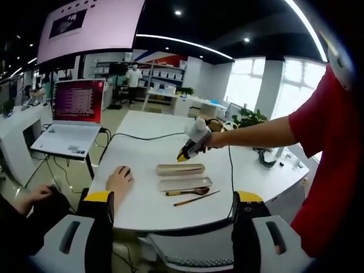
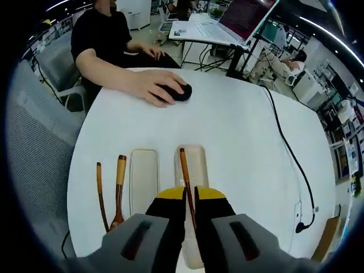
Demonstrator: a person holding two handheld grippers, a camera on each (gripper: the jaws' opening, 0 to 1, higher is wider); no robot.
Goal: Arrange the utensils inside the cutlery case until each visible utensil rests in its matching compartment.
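Right gripper view: right tool (image 2: 190,199) nearly closed, pinching a wooden chopstick (image 2: 185,176) over the case base (image 2: 200,162); lid (image 2: 144,176), spoon (image 2: 119,187), second chopstick (image 2: 100,193) left on bench (image 2: 239,131). Left tool (image 1: 170,210) wide apart, empty.

an open office with bright windows (image 1: 296,85), ceiling strip lights (image 1: 187,42), shelves (image 1: 162,74) and a grey mesh chair (image 2: 34,142).

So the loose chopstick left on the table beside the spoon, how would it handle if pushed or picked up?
The chopstick looks thin and straight, so probably stiff and light. A sideways push on the smooth white table would likely roll or skid it. Lying flat, it gives fingers little to pinch, like the one the right gripper holds.
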